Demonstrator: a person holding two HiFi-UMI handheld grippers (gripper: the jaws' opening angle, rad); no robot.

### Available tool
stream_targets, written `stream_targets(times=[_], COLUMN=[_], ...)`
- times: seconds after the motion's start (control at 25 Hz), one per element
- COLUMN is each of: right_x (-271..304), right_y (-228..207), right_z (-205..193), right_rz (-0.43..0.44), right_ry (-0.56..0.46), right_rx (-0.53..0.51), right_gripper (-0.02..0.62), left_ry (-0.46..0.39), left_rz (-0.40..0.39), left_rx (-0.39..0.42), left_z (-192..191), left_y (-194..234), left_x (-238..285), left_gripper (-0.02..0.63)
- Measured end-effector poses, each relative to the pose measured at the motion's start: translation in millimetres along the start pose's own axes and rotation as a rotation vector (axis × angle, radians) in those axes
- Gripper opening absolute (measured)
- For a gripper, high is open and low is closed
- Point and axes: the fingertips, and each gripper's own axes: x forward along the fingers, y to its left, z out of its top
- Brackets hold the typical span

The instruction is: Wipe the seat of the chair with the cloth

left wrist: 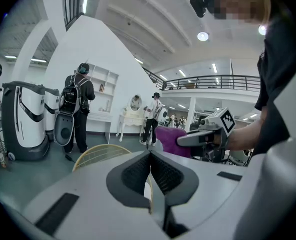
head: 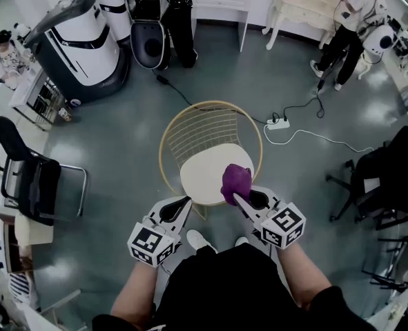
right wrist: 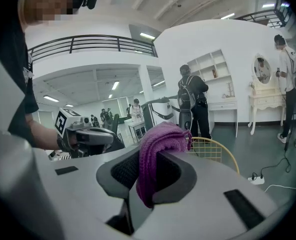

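The chair has a gold wire back (head: pixel 202 133) and a round cream seat (head: pixel 200 174); it stands just in front of me. My right gripper (head: pixel 239 197) is shut on a purple cloth (head: pixel 235 180), which hangs over the seat's right part. In the right gripper view the cloth (right wrist: pixel 160 136) bulges up from between the jaws, with the chair back (right wrist: pixel 215 151) behind it. My left gripper (head: pixel 181 207) is shut and empty, at the seat's near left edge. In the left gripper view its jaws (left wrist: pixel 150 159) meet, and the cloth (left wrist: pixel 169 138) shows to the right.
A white power strip (head: pixel 278 123) with cables lies on the floor right of the chair. A black office chair (head: pixel 31 178) stands at the left and another (head: pixel 386 181) at the right. White machines (head: pixel 79 43) and people (head: pixel 352 26) are at the back.
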Motion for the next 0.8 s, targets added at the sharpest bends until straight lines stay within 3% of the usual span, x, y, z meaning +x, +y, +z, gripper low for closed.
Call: stream_targets(times=[0.52, 0.8], right_x=[-73.2, -110.2], right_y=[14.2, 19.0], right_z=[-25.0, -42.1], right_rz=[0.116, 0.153], right_ry=[0.013, 0.005], right_rx=[-0.060, -0.061], right_gripper=[0.069, 0.069], left_ry=[-0.010, 0.003], left_rz=[0.122, 0.140], left_rx=[-0.018, -0.018], left_z=[-14.5, -25.9], left_y=[-82.1, -134.7], left_x=[-1.0, -0.5], left_gripper=[0.017, 0.017])
